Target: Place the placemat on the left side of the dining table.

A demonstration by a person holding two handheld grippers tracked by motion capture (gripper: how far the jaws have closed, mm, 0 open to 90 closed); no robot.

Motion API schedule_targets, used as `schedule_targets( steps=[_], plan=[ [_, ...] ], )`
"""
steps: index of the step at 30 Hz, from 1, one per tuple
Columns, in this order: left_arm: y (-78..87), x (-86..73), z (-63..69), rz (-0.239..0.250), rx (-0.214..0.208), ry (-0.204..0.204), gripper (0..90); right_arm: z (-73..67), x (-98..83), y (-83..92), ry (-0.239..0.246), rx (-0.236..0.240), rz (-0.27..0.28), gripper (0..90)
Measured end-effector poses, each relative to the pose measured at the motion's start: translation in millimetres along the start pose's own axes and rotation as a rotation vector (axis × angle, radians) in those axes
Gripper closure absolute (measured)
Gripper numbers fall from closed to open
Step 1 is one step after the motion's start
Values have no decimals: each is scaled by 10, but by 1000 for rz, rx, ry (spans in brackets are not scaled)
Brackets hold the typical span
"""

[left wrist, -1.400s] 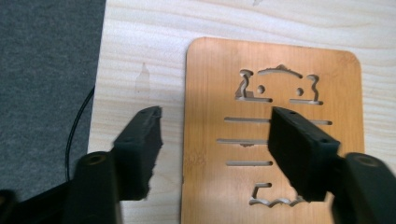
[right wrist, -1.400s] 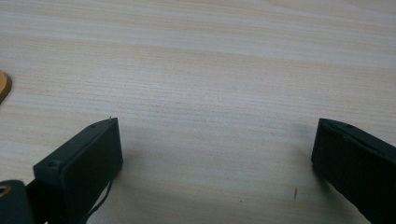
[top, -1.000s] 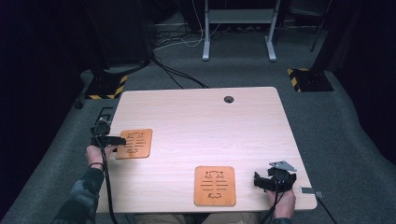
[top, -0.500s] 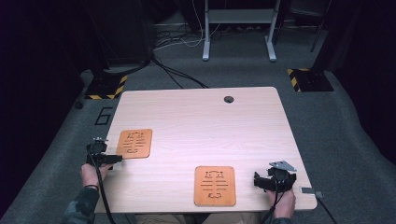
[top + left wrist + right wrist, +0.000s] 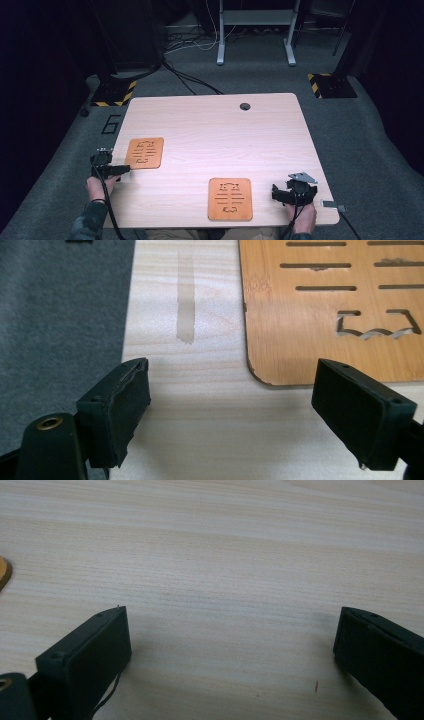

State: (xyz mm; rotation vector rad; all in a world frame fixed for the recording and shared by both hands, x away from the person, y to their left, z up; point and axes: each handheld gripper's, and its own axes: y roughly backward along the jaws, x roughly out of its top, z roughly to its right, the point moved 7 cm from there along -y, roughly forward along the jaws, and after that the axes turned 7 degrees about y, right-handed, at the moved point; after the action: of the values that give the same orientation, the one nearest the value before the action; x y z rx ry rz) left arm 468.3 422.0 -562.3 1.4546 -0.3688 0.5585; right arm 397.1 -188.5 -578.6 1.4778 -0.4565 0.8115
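Observation:
Two orange wooden boards with cut-out slots lie flat on the light wooden table [image 5: 210,130]. One board [image 5: 144,152] lies near the left edge, the other [image 5: 230,198] near the front edge. My left gripper [image 5: 122,170] sits at the table's left edge just in front of the left board, open and holding nothing. In the left gripper view its jaws [image 5: 235,385] stand wide apart, with that board's rounded corner [image 5: 330,315] just beyond them. My right gripper [image 5: 276,193] rests right of the front board, open over bare table [image 5: 230,630]; a sliver of that board's edge [image 5: 4,572] shows at far left.
A round cable hole [image 5: 245,106] sits near the table's far edge. Grey carpet [image 5: 55,315] lies beyond the left table edge. Stands with black-and-yellow striped bases [image 5: 112,92] [image 5: 330,85], floor cables and a metal frame [image 5: 255,20] lie behind the table.
My left gripper has drawn back from the left board's edge toward the person and slightly left. The right gripper and both boards have stayed put.

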Motion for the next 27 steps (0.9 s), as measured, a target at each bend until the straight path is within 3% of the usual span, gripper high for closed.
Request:
schedule_targets(
  steps=[9, 16, 20, 22, 27],
  plan=[
    [207, -229, 91, 63, -42, -20, 93, 0, 0, 0, 0, 0, 0, 11],
    [335, -462, 250, 116, -77, -47, 70, 0, 0, 0, 0, -1, 1, 12],
    [339, -599, 346, 124, -89, -67, 59, 0, 0, 0, 0, -1, 1, 12],
    [312, -653, 364, 131, -69, -89, 49, 0, 0, 0, -1, -1, 0, 12],
    [254, -723, 369, 146, -60, -90, 39, 0, 0, 0, -1, -1, 1, 12]
  ],
)
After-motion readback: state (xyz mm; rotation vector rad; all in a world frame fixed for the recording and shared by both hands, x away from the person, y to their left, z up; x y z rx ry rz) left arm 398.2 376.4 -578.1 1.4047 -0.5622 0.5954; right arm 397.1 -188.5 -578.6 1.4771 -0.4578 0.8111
